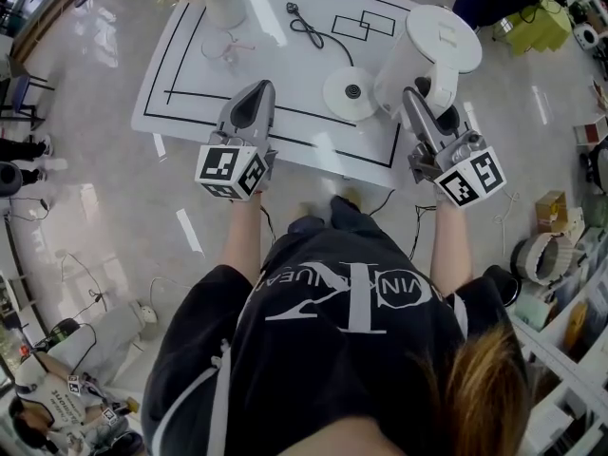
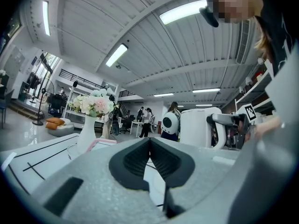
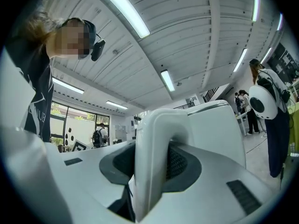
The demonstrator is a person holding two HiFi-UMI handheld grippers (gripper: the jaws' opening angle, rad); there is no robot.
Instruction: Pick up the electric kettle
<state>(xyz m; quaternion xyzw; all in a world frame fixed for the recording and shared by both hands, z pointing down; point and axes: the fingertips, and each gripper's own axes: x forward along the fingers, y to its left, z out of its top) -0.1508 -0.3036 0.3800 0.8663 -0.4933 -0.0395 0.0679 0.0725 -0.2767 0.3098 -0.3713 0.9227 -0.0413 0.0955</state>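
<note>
Right tool [image 1: 414,97] pinched the white plastic electric kettle [image 1: 432,46] by its handle [image 3: 152,139]; the body hanging ahead might pivot and slip. Left tool [image 1: 258,89] was pressed together, empty.

Right gripper [image 1: 412,96] on white kettle [image 1: 429,44] handle

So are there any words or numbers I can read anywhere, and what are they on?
"VIN K": white print on the person's black T-shirt; it is part of a longer line, and the rest is too creased to read.
Black-and-white marker cubes: square patterns only, no words.
White electric kettle: no label visible.
White table with black outlines: drawn lines only, no words.
</note>
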